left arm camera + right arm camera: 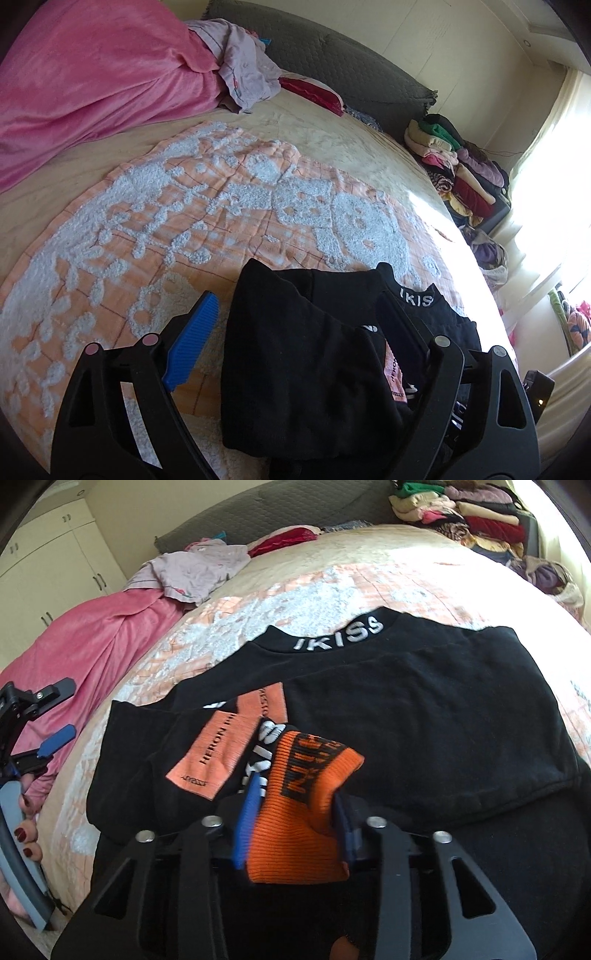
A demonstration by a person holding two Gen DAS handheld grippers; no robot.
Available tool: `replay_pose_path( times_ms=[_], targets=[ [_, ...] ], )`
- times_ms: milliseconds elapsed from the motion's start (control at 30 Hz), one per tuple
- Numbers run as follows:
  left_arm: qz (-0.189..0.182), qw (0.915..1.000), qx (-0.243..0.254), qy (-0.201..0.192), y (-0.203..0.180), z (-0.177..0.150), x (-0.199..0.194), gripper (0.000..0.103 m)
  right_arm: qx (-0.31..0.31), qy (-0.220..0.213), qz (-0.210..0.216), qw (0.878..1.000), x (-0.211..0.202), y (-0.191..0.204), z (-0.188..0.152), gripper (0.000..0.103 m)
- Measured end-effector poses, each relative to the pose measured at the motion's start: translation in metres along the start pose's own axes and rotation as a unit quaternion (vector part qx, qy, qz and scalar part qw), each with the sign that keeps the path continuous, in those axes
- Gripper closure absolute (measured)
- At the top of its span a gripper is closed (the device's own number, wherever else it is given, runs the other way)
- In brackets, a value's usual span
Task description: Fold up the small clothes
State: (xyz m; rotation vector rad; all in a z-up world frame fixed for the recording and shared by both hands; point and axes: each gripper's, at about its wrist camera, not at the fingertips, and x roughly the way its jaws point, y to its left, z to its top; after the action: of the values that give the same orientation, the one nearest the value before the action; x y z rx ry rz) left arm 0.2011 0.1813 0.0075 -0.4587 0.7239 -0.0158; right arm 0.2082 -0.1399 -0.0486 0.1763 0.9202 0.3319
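Observation:
A small black sweatshirt (406, 709) with white "IKISS" lettering on its collar lies partly folded on the bed. Its orange ribbed cuff (299, 805) is pinched between the blue pads of my right gripper (295, 825), which is shut on it just above the peach patch (229, 746). In the left wrist view the same sweatshirt (303, 362) lies between the wide-apart fingers of my left gripper (295, 332). That gripper is open, and its blue pad (192, 339) stands clear of the cloth's left edge. The left gripper (55, 738) also shows at the far left of the right wrist view, held by a hand.
The sweatshirt rests on an orange and white tufted bedspread (184, 206). A pink blanket (92, 85) and a lilac garment (243, 66) lie near the grey headboard (332, 55). Stacked folded clothes (461, 162) sit at the bed's far side by a bright window.

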Motion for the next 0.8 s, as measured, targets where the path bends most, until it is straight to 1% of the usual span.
replay_pose_path(
  times_ms=[33, 67, 167, 333, 467, 600, 700, 800],
  targets=[
    [0.000, 1.0000, -0.005, 0.000, 0.003, 0.001, 0.000, 0.023, -0.007, -0.004, 0.002, 1.000, -0.002, 0.002, 0.001, 0.086],
    [0.000, 1.0000, -0.010, -0.001, 0.005, 0.002, -0.001, 0.023, -0.011, -0.009, 0.000, 1.000, -0.003, 0.002, 0.001, 0.093],
    [0.002, 0.9998, -0.021, -0.004, 0.011, 0.003, -0.003, 0.023, -0.019, -0.022, 0.010, 1.000, -0.010, 0.005, 0.005, 0.094],
    [0.006, 0.9993, -0.036, -0.011, 0.021, 0.006, -0.006, 0.023, -0.045, -0.059, 0.021, 0.997, -0.030, 0.014, 0.014, 0.095],
    [0.011, 0.9989, -0.043, -0.012, 0.027, 0.007, -0.006, 0.023, -0.069, -0.093, 0.020, 0.993, -0.052, 0.020, 0.028, 0.095],
    [0.011, 0.9987, -0.047, -0.014, 0.029, 0.007, -0.007, 0.023, -0.083, -0.122, -0.011, 0.989, -0.073, 0.011, 0.045, 0.095],
    [0.012, 0.9988, -0.046, -0.015, 0.028, 0.007, -0.008, 0.023, -0.088, -0.136, -0.053, 0.985, -0.083, -0.004, 0.055, 0.095],
    [0.019, 0.9989, -0.039, -0.016, 0.026, 0.007, -0.008, 0.023, -0.085, -0.136, -0.097, 0.982, -0.082, -0.025, 0.061, 0.095]
  ],
)
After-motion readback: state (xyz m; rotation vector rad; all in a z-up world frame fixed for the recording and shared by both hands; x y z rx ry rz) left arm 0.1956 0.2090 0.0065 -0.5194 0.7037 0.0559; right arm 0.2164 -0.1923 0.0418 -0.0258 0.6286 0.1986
